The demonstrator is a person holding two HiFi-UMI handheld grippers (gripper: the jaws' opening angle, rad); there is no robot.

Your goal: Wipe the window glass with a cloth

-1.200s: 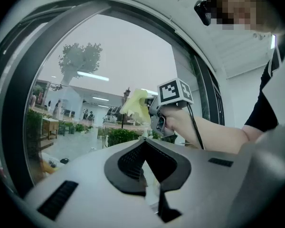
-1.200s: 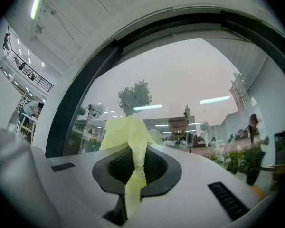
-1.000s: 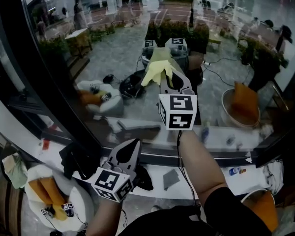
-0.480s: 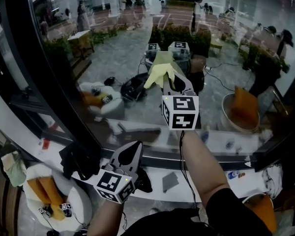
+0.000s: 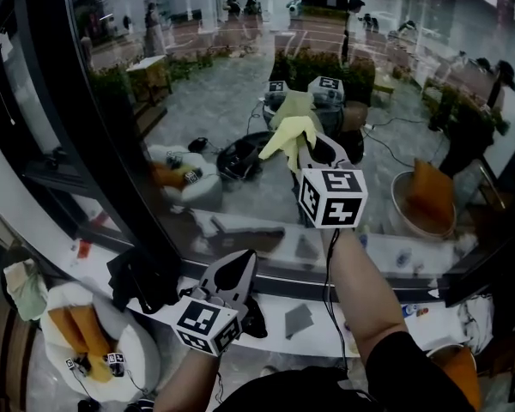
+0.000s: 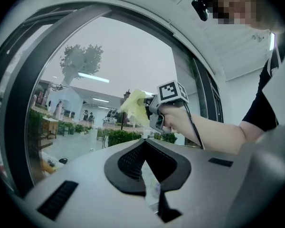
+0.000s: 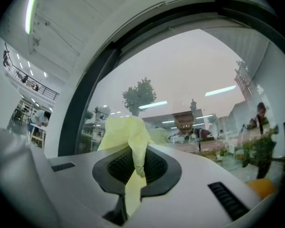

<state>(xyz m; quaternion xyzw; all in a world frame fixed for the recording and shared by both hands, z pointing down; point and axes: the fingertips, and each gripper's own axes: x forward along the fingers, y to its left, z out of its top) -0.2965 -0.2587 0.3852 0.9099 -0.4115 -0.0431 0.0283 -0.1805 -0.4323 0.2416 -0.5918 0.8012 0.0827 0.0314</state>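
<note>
One yellow cloth point(image 5: 290, 134) pinched tight in right gripper point(image 5: 299, 147) fingers, up at window glass point(image 5: 223, 84); left gripper point(image 5: 239, 263) fingers closed, empty.

The right tool point(image 5: 305, 150) is up in front of the window glass point(image 5: 197, 93), with the cloth point(image 5: 289, 131) between its jaws at the glass, near its middle. The left tool point(image 5: 238, 263) sits below the glass's bottom edge, over the sill point(image 5: 343, 326). The frame post point(image 5: 73, 118) stands at the glass's left.
</note>
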